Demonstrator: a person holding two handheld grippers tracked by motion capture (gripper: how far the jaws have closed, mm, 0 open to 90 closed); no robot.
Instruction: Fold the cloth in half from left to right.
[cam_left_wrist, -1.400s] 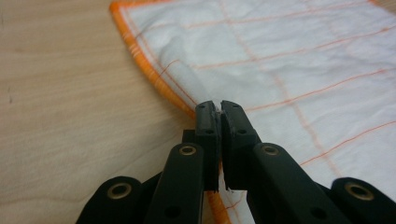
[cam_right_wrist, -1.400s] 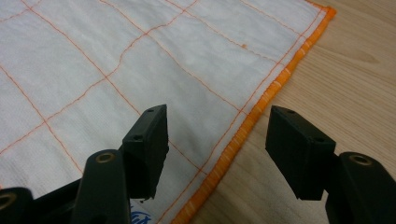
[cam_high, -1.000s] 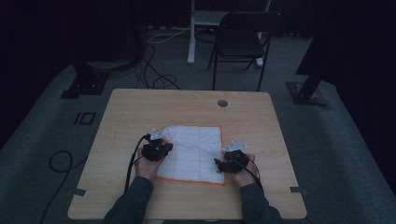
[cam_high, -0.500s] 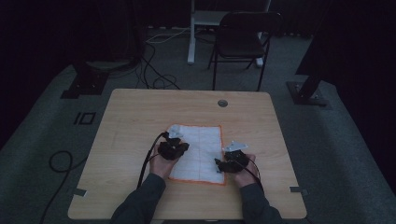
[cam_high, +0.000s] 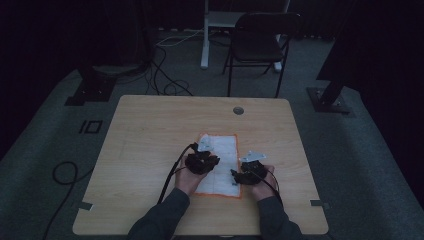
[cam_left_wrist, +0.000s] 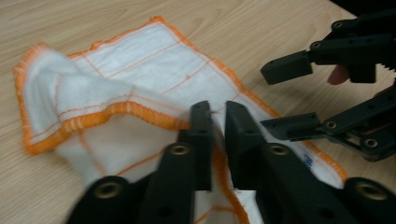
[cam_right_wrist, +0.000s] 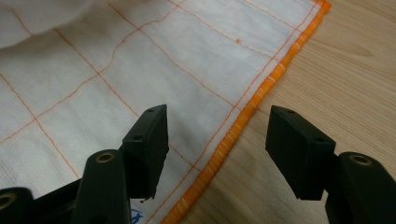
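since the earlier frames, the left edge of the cloth is being carried rightward over itself, narrowing the cloth. table is bearing the white, orange-hemmed cloth near its near-centre, left part doubled over. left gripper is pinching the folded orange hem, jaws pressed together on it. right gripper is hovering at the cloth's near right corner, jaws spread astride the hem.
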